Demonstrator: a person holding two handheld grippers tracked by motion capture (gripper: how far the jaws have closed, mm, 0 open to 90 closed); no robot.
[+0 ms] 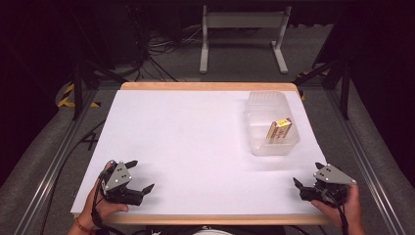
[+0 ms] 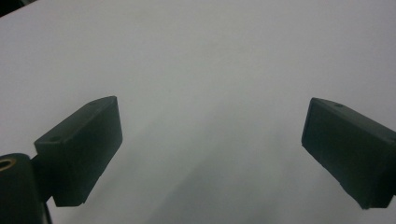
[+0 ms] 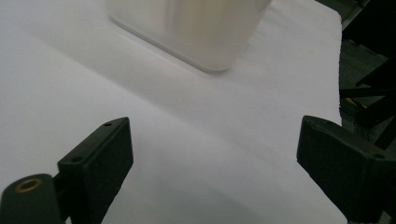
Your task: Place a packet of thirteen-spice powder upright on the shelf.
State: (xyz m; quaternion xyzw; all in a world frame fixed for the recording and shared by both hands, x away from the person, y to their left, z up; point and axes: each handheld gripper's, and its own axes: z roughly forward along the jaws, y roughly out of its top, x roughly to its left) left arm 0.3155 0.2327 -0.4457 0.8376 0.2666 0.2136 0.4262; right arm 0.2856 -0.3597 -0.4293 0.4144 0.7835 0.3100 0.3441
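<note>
A translucent plastic tub [image 1: 272, 122] stands on the right half of the white table top [image 1: 195, 142], and a yellow and brown box [image 1: 279, 130] leans inside it. In the right gripper view the tub's near wall [image 3: 196, 32] rises ahead of the jaws. My left gripper [image 1: 141, 175] rests near the front left corner, jaws wide apart over bare white surface, nothing between them [image 2: 212, 154]. My right gripper [image 1: 307, 174] sits near the front right corner, a short way in front of the tub, also open and holding nothing [image 3: 215, 163].
The table's wooden edge [image 1: 210, 86] shows at the back. Beyond it stand a white frame [image 1: 242, 29] and loose cables on a dark floor. Metal rails [image 1: 359, 152] run along both sides of the table.
</note>
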